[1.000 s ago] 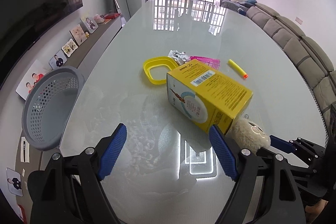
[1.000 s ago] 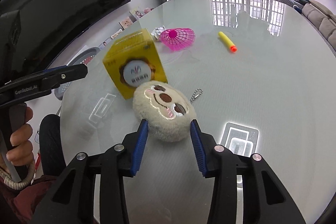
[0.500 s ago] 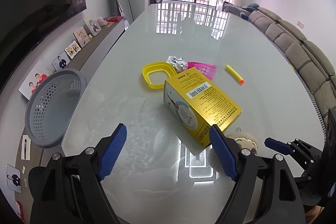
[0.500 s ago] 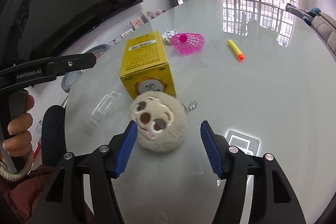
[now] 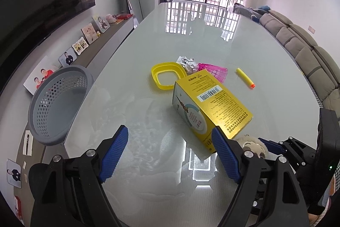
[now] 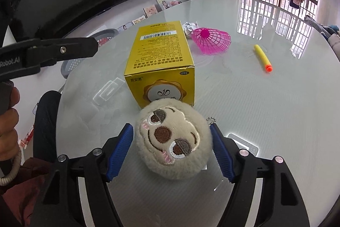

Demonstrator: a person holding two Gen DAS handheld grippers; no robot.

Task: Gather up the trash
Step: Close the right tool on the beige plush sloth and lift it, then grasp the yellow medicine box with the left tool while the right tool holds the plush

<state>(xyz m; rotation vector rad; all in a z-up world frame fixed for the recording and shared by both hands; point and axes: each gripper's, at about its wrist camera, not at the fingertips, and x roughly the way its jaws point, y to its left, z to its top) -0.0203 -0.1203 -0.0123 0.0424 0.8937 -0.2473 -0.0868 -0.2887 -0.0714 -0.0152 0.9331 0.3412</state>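
Now, from the left wrist: the left tongs (image 5: 170, 151) stand wide open over bare worktop (image 5: 212, 39), nothing between the pads. A grey basket (image 5: 57, 105) hangs just off the worktop's left edge; what shows of its inside is empty. Ahead lies a yellow box (image 5: 214, 103) on its side, its near corner just behind the right pad. Beyond it sit a yellow ring (image 5: 166, 76), a foil wad (image 5: 188, 63), a pink net (image 5: 214, 71) and a yellow dart (image 5: 245, 78), all loose on the worktop. A plush (image 5: 252, 146) peeks out to the right of the box.

From the right wrist: the right tongs (image 6: 171, 151) have just been opening, and the plush (image 6: 174, 139) sits on the worktop between the pads, which stand at its sides without squeezing it. The box (image 6: 161, 61) touches the plush's far side. Farther off lie the net (image 6: 212, 39), the wad (image 6: 190, 27) and the dart (image 6: 262, 57). A hand (image 6: 8, 127) at the left holds the other tool.
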